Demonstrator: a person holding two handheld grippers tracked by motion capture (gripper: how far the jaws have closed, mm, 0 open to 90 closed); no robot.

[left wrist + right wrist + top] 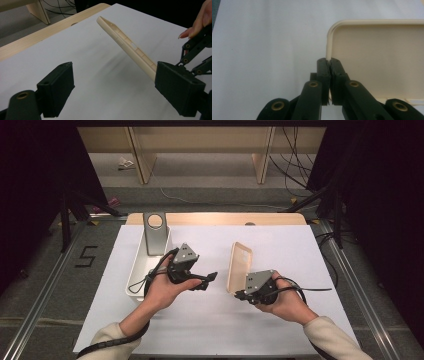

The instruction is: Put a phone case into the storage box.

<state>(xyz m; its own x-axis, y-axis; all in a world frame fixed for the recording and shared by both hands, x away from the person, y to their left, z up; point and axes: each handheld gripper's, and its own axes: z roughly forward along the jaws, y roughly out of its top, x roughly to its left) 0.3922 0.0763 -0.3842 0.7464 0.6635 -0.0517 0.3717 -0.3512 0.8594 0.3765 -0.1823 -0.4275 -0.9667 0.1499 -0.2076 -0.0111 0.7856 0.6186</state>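
My right jaws pinch a cream phone case by its edge while my left jaws stand wide with nothing in them.

At nine o'clock on the white table sheet (220,320) lies a long white plastic tray (141,270) with a grey metal stand (154,234) at its far end. Just to its right, my left gripper (209,279) is wide apart over bare sheet, pads touching nothing. Towards three o'clock, the cream-coloured plastic phone case (239,265) stands tilted on its long edge above the sheet. My right gripper (239,294) is clamped narrow on the case's thin rim (328,53) at its near corner.
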